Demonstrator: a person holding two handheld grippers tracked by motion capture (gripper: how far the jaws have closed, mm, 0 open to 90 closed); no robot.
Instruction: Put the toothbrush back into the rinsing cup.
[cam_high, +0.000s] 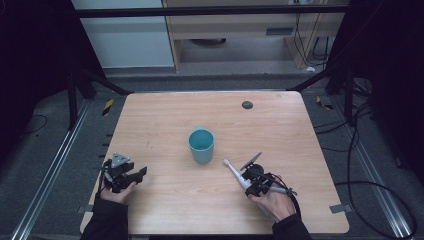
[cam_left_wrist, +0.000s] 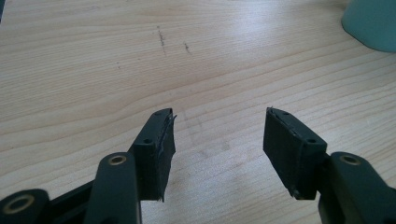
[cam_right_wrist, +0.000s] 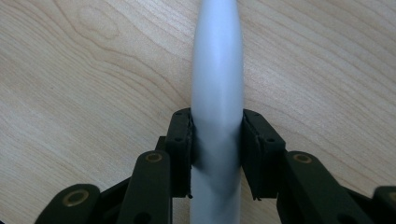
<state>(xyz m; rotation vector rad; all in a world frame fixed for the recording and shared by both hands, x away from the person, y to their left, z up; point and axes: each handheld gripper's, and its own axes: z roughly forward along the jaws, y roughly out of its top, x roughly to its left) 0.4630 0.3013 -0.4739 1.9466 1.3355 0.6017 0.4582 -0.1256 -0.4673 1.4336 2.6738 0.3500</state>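
The right tool is clamped on a white toothbrush, its 2 jaws pressed against either side of the handle in the right gripper view. In the high view the toothbrush lies low over the bench, slanting up and left from the tool, its head end pointing toward a teal cup. The cup stands upright near the middle of the bench, just apart from the brush tip.

The left tool sits near the bench's left edge, well apart from the cup. Its jaws stand wide with bare wood between them, and the cup's edge shows at the upper right of that view.
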